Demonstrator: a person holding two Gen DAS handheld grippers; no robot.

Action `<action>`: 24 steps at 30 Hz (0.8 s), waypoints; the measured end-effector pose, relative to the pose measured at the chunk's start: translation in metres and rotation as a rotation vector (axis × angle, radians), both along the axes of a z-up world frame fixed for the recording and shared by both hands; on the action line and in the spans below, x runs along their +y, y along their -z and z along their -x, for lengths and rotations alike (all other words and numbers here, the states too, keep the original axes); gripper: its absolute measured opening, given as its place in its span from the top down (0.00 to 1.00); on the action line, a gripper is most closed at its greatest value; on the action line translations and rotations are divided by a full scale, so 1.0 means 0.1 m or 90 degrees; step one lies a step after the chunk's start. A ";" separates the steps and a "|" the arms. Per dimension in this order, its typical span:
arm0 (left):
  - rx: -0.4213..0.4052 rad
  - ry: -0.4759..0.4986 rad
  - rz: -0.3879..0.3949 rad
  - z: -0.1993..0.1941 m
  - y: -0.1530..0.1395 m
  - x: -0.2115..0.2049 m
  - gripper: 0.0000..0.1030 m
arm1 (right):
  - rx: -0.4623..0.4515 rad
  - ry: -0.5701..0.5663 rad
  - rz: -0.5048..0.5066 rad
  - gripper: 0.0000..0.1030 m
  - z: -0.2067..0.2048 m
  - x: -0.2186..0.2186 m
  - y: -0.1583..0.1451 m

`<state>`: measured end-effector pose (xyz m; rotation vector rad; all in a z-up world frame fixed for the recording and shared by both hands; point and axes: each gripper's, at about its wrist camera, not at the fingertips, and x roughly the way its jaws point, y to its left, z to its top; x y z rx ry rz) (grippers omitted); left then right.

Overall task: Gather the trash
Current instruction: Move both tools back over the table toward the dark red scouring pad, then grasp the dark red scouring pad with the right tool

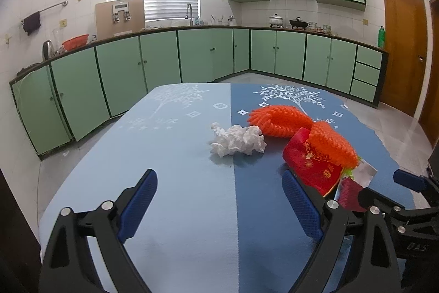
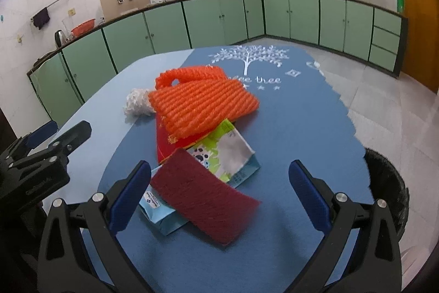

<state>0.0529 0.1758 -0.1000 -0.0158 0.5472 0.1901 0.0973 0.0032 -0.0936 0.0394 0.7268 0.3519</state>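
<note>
Your right tool (image 2: 219, 191) spread wide over the dark red scouring pad (image 2: 204, 195), your left tool (image 1: 219, 206) likewise apart and empty above the worktop (image 1: 178, 197), crumpled tissue (image 1: 237, 139) ahead, orange foam netting (image 2: 203, 100) on a red packet (image 1: 311, 162), black bin (image 2: 388, 183) at the right edge.

1. The left gripper (image 1: 219, 199) is hovering low with its 2 blue-padded fingers (image 1: 140, 202) spread wide, gripping nothing.
2. The right gripper (image 2: 219, 191) is sitting just beside it, its 2 fingers (image 2: 308, 194) also parted wide and empty.
</note>
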 end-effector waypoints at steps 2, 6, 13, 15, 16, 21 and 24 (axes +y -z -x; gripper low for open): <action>0.003 -0.002 0.004 -0.03 0.01 0.02 0.12 | 0.009 0.001 -0.001 0.05 -0.01 0.02 0.03; 0.006 -0.005 0.007 -0.05 0.03 0.05 0.12 | 0.021 0.000 -0.001 0.05 -0.04 0.07 0.07; 0.010 -0.002 0.012 -0.06 0.06 0.06 0.12 | 0.035 -0.006 -0.001 0.05 -0.07 0.10 0.14; 0.011 -0.001 0.013 -0.07 0.06 0.06 0.12 | 0.041 -0.010 -0.010 0.05 -0.08 0.09 0.14; 0.011 0.000 0.013 -0.07 0.06 0.06 0.12 | 0.051 -0.018 -0.021 0.06 -0.08 0.07 0.15; 0.012 0.003 0.015 -0.07 0.06 0.02 0.12 | 0.059 -0.050 -0.038 0.26 -0.07 0.06 0.15; 0.014 0.005 0.014 -0.06 0.06 -0.01 0.12 | 0.050 -0.067 -0.036 0.33 -0.04 0.07 0.11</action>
